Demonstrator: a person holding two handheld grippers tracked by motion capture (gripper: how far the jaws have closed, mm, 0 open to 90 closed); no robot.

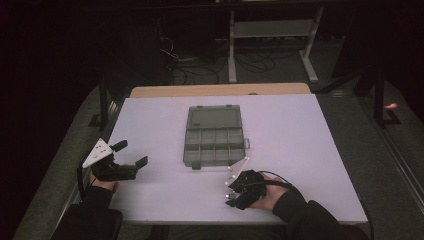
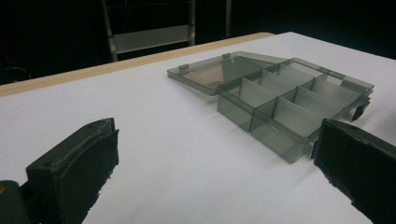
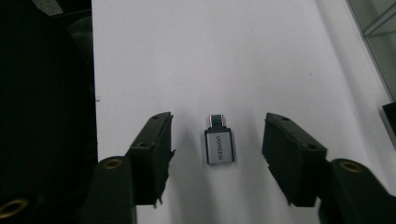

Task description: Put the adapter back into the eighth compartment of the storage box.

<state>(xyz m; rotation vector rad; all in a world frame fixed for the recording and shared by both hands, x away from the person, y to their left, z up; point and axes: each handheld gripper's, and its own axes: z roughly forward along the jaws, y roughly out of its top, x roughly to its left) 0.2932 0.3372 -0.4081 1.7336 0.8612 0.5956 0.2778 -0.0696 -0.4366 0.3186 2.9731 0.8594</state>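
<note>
Right gripper (image 3: 217, 149) poised over a small grey adapter (image 3: 219, 144) on the white table (image 3: 210, 56).
Its jaws stand apart, one either side of the adapter, not touching; left gripper (image 2: 215, 163) gapes empty near the compartment box (image 2: 289, 102).

The high view looks forward and down from above the person's side, taking in the whole white worktop (image 1: 300, 130) with the open compartment box (image 1: 214, 136) at its middle. The left gripper view sits low and close to the worktop (image 2: 154, 116), looking level across it toward the same box (image 2: 280, 100). The right gripper view faces almost straight down, very near a small grey adapter (image 3: 219, 145) on the worktop (image 3: 210, 56).
</note>
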